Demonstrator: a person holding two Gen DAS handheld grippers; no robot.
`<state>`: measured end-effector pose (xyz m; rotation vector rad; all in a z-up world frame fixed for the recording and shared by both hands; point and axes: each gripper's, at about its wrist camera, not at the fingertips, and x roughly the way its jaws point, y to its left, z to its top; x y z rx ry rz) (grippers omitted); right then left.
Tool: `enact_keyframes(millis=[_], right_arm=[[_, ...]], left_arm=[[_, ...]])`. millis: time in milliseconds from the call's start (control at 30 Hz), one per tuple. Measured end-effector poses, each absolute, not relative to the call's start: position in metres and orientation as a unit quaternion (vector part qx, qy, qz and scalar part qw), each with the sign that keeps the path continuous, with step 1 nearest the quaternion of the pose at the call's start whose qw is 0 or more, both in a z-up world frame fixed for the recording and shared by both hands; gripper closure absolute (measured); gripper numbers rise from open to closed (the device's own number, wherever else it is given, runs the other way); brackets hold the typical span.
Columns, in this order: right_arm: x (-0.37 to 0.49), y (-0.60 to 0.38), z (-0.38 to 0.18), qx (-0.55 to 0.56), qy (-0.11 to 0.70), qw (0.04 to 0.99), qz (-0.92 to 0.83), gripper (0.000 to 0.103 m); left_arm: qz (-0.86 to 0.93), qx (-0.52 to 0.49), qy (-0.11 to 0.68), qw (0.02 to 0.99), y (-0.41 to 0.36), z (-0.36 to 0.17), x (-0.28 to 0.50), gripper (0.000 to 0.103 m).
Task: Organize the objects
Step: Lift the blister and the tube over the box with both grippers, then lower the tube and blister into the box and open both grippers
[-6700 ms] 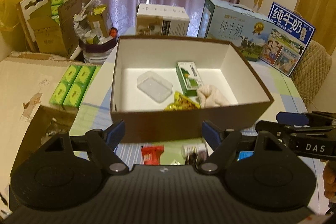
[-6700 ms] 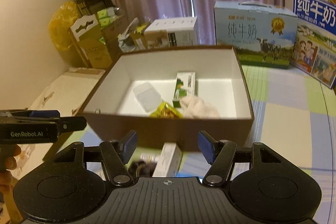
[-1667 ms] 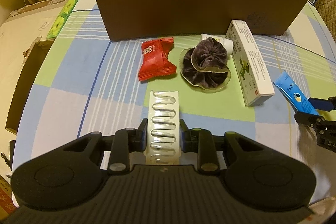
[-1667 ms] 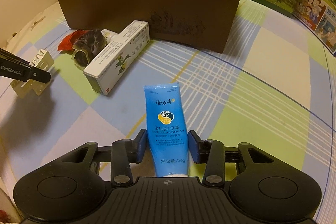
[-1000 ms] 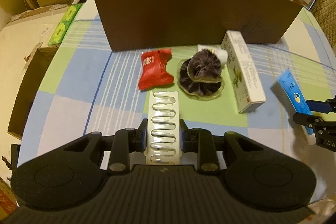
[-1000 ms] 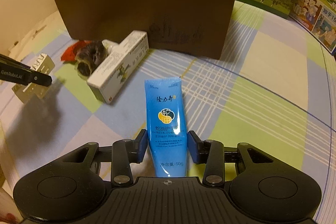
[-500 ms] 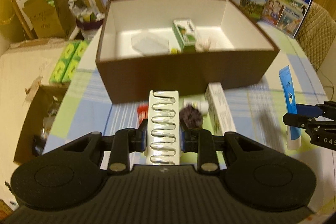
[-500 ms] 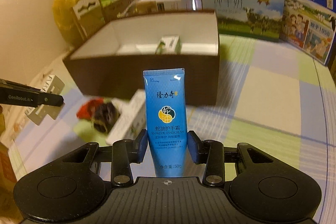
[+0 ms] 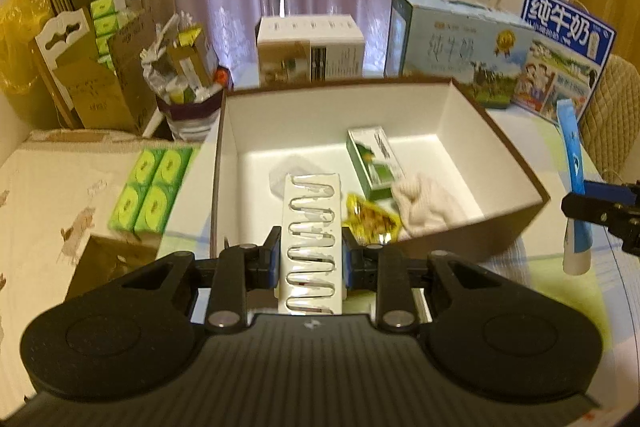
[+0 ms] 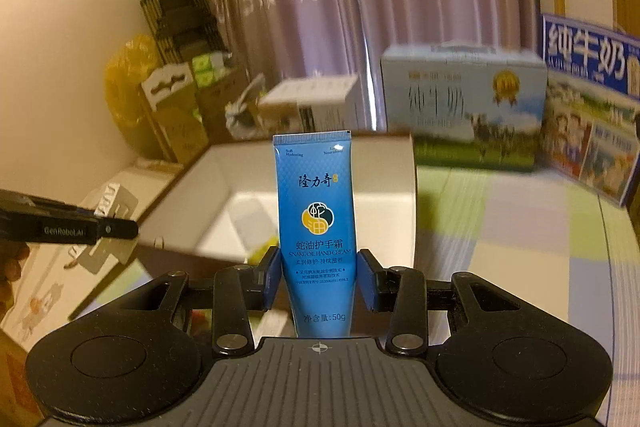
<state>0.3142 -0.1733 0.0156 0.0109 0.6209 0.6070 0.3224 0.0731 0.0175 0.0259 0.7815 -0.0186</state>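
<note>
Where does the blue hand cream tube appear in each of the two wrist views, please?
Left wrist view: the blue hand cream tube is at the far right edge, held upright by the right gripper, beside the box.
Right wrist view: it stands dead centre, clamped in that gripper.
Shared landmark: the open brown box behind it.

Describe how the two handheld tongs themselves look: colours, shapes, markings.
Both tongs, left tongs and right tongs, share one design: a matte black ribbed body with two round discs, black link arms on silver pivots, and blue finger pads. White lettering reading GenRobot.AI marks the left one's side.
</note>
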Motion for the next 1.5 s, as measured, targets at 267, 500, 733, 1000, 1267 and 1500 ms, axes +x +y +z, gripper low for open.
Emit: enact_keyframes(millis=[267, 500, 733, 1000, 1267, 1500], right_arm=[[0.356, -0.152, 0.037, 0.001, 0.266, 0.919, 0.290, 0.066], [0.402, -0.137, 0.027, 0.001, 0.284, 0.921, 0.268, 0.066], [0.430, -0.124, -0.010, -0.018, 0.336, 0.910, 0.243, 0.066], [0.440, -0.113, -0.052, -0.059, 0.400, 0.891, 0.207, 0.066], [0.445, -0.107, -0.065, -0.086, 0.432, 0.878, 0.186, 0.065], [0.450, -0.098, -0.066, -0.114, 0.445, 0.874, 0.160, 0.064]], left_arm=[[0.000, 0.025, 0.363, 0.932, 0.074, 0.032, 0.366, 0.079], [0.003, 0.025, 0.382, 0.924, 0.078, 0.020, 0.402, 0.079], [0.002, 0.027, 0.409, 0.912, 0.081, -0.003, 0.425, 0.079], [-0.003, 0.027, 0.430, 0.902, 0.085, -0.026, 0.437, 0.079], [-0.010, 0.027, 0.441, 0.897, 0.086, -0.038, 0.441, 0.079], [-0.010, 0.027, 0.449, 0.893, 0.086, -0.044, 0.442, 0.079]])
